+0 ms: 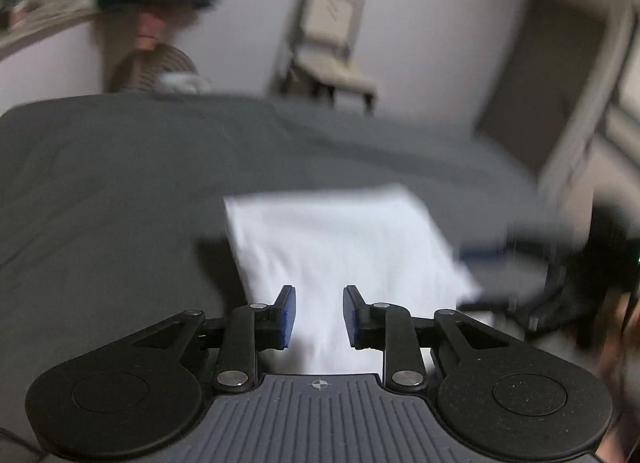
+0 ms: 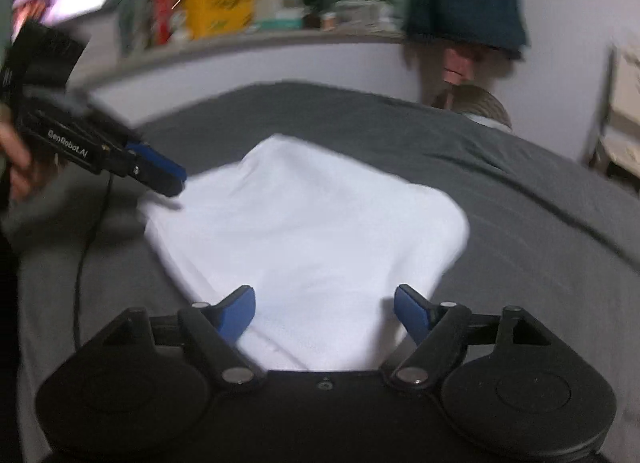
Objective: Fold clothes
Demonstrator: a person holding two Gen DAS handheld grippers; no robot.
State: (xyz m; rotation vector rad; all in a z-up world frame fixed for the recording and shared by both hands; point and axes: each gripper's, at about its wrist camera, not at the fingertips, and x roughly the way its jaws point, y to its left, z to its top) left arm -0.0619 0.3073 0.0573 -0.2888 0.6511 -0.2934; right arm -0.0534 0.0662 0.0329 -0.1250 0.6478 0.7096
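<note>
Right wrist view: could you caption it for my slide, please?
Both grippers open over a folded white garment on a grey bedspread.

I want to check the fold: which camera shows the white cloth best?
The right wrist view: the whole white cloth lies on the grey bed there. The left wrist view shows it blurred, its right corner partly hidden.

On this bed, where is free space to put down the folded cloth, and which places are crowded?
The grey bedspread is bare to the right of the white garment, out to the bed's edge. It is also bare beyond the garment, up to the wall by the chair. The crowded place is the garment's left corner, where the left gripper hovers with its cable. The shelf is cluttered.
</note>
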